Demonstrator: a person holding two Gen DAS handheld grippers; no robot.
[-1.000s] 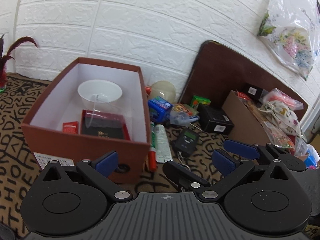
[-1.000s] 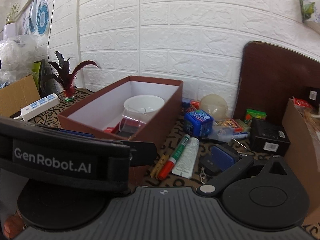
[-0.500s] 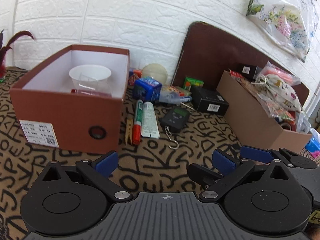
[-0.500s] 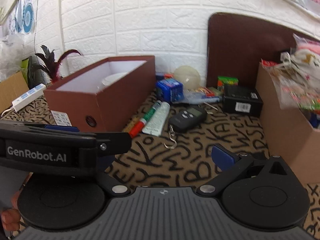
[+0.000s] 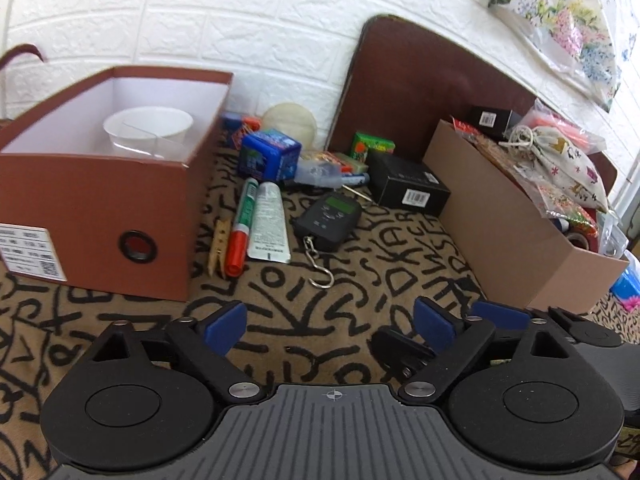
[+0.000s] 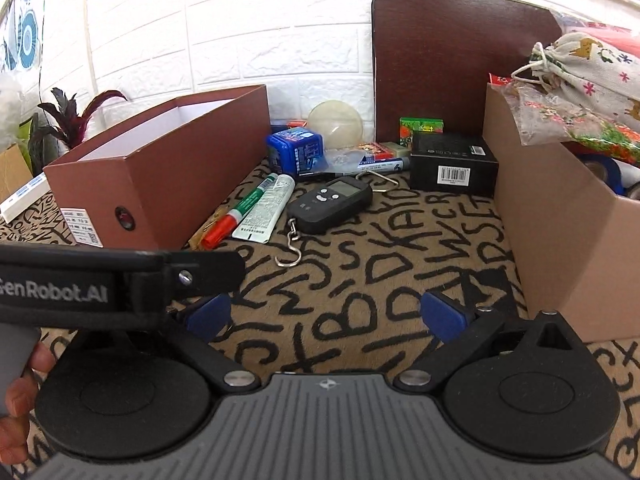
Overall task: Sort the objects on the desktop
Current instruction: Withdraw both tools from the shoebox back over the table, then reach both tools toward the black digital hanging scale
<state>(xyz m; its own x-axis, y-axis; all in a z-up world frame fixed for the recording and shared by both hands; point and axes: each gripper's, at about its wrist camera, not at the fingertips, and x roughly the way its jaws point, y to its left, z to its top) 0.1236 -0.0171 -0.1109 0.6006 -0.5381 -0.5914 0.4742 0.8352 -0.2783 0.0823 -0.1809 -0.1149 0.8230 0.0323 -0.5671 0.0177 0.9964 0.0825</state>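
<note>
Loose items lie on the patterned cloth between two boxes: a black hanging scale with a hook (image 5: pixel 329 220) (image 6: pixel 330 203), a green and red marker (image 5: pixel 241 225) (image 6: pixel 240 211), a white tube (image 5: pixel 268 221) (image 6: pixel 265 208), a wooden clothespin (image 5: pixel 219 245), a blue cube box (image 5: pixel 269 155) (image 6: pixel 295 152) and a black box (image 5: pixel 408 187) (image 6: pixel 453 163). My left gripper (image 5: pixel 330 326) is open and empty, well short of them. My right gripper (image 6: pixel 326 316) is open and empty, also near the front.
A brown shoebox (image 5: pixel 100 200) (image 6: pixel 160 172) at left holds a white bowl (image 5: pixel 147 128). A cardboard box (image 5: pixel 512 224) (image 6: pixel 560 240) full of bags stands at right. A dark board (image 6: pixel 452 60) leans on the white brick wall. The left gripper's strap (image 6: pixel 100 288) crosses the right wrist view.
Both grippers have pulled back and lowered away from the shoebox. The loose items now lie farther ahead. Both stay open and empty.
</note>
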